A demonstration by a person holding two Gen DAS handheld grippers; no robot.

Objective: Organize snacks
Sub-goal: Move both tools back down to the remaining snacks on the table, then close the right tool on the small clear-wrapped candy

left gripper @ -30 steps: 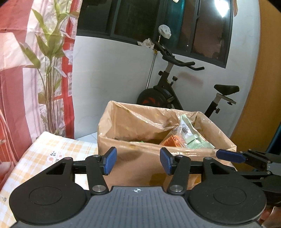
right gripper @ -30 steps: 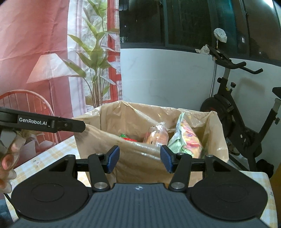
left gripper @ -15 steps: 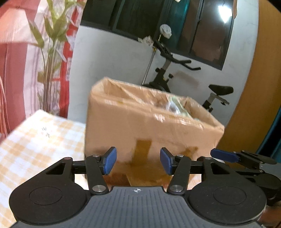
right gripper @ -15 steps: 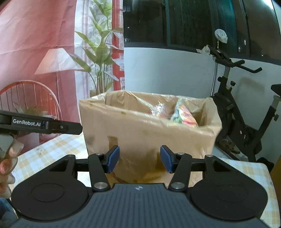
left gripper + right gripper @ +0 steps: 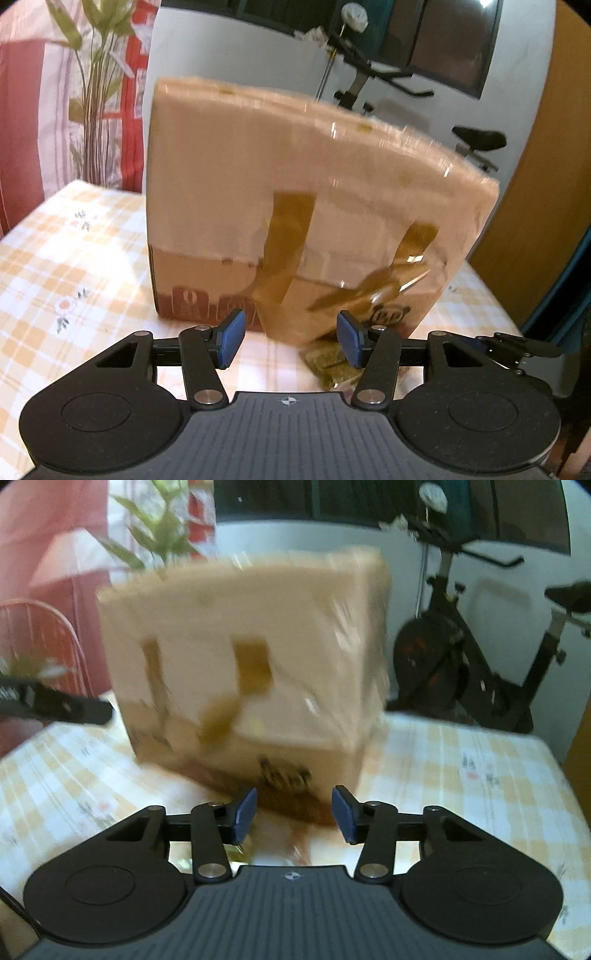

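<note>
Dropping lower than before: both hand-held grippers, left (image 5: 290,339) and right (image 5: 293,819), agape, empty, facing cardboard box (image 5: 295,206) front.

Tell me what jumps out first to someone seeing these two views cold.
The big cardboard box, wrapped in glossy plastic and crossed with brown tape, fills the centre of both views on the checked tablecloth. Both the left gripper and the right gripper are open and empty in front of its base. A small greenish snack packet lies on the cloth by the left gripper's right finger, and an exercise bike stands behind.
</note>
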